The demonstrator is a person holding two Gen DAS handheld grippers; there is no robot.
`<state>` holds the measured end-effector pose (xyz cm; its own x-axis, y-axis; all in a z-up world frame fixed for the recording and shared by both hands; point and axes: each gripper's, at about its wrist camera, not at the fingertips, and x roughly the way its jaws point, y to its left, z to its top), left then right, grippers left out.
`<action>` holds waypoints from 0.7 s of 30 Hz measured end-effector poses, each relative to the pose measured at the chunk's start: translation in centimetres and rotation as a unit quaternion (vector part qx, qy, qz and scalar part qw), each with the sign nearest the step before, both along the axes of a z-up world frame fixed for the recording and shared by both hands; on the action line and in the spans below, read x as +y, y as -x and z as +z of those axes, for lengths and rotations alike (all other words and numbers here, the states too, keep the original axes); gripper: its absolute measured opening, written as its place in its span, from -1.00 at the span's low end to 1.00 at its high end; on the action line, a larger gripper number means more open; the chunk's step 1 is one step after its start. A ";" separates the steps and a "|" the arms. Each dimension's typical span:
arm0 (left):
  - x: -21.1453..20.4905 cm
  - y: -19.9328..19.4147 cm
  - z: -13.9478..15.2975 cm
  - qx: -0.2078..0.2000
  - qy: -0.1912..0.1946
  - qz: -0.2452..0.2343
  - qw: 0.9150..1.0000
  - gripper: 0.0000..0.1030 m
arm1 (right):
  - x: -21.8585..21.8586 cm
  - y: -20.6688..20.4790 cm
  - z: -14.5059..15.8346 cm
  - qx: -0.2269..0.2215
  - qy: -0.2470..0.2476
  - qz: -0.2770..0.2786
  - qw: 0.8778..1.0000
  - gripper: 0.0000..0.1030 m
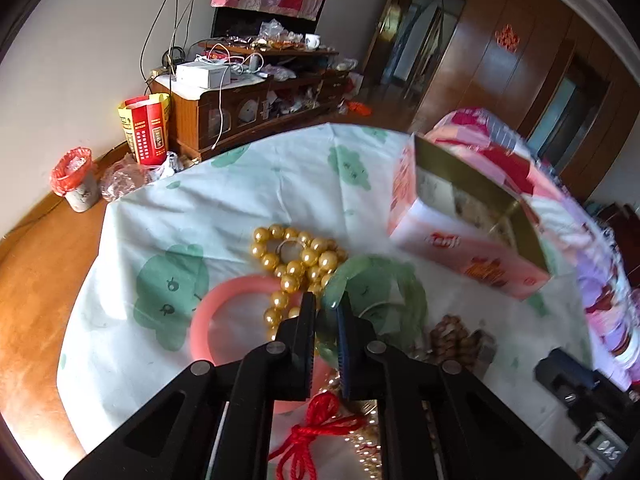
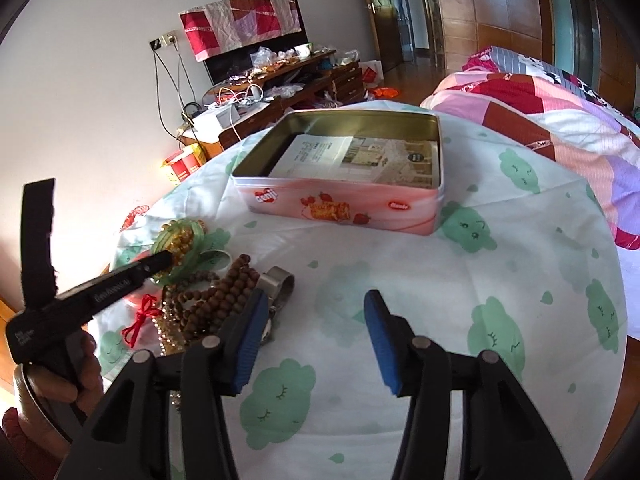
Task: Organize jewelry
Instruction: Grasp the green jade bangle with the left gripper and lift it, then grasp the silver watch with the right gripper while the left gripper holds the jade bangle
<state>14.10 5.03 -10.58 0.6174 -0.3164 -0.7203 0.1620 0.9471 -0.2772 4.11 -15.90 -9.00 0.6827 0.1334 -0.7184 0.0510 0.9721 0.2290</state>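
Green jade bangle [image 1: 376, 280] is pinched at its rim by the left gripper [image 1: 326, 312], in the jewelry pile near the table's left edge. Judged rigid, slick, breakable; the rim hold looks best. Gold pearl strand [image 1: 296, 260] touches it and may snag; pink bangle [image 1: 236, 312] lies beside. Right gripper [image 2: 316, 320] is spread, holding nothing. Open pink tin [image 2: 340, 196] sits toward the far edge, wooden bead string [image 2: 224, 296] near the pile.
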 end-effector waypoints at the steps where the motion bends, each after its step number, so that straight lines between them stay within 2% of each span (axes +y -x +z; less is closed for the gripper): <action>1: 0.1 0.3 0.4 -0.011 0.002 0.002 1.000 -0.84 | -0.2 -0.1 -0.2 0.003 -0.005 -0.002 1.000 0.03; 8: 1.1 3.2 4.1 -0.079 0.023 0.000 0.997 -0.85 | -0.7 -0.2 -1.0 0.017 -0.021 0.000 1.000 0.03; 10: 1.2 4.1 5.1 -0.095 0.017 -0.006 0.995 -0.84 | -0.3 0.0 -1.2 0.022 -0.027 0.011 0.999 0.04; 13: 0.8 5.5 6.0 -0.116 -0.012 -0.012 0.993 -0.84 | 0.8 0.1 -1.4 0.027 -0.033 0.038 0.998 0.04; 19: 1.2 6.2 6.0 -0.116 -0.016 -0.012 0.993 -0.84 | 3.8 -1.3 -2.9 0.058 -0.040 0.085 0.994 0.04; 21: 1.3 6.2 5.9 -0.112 -0.014 -0.010 0.994 -0.84 | 4.8 -1.5 -3.1 0.052 -0.016 0.093 0.994 0.05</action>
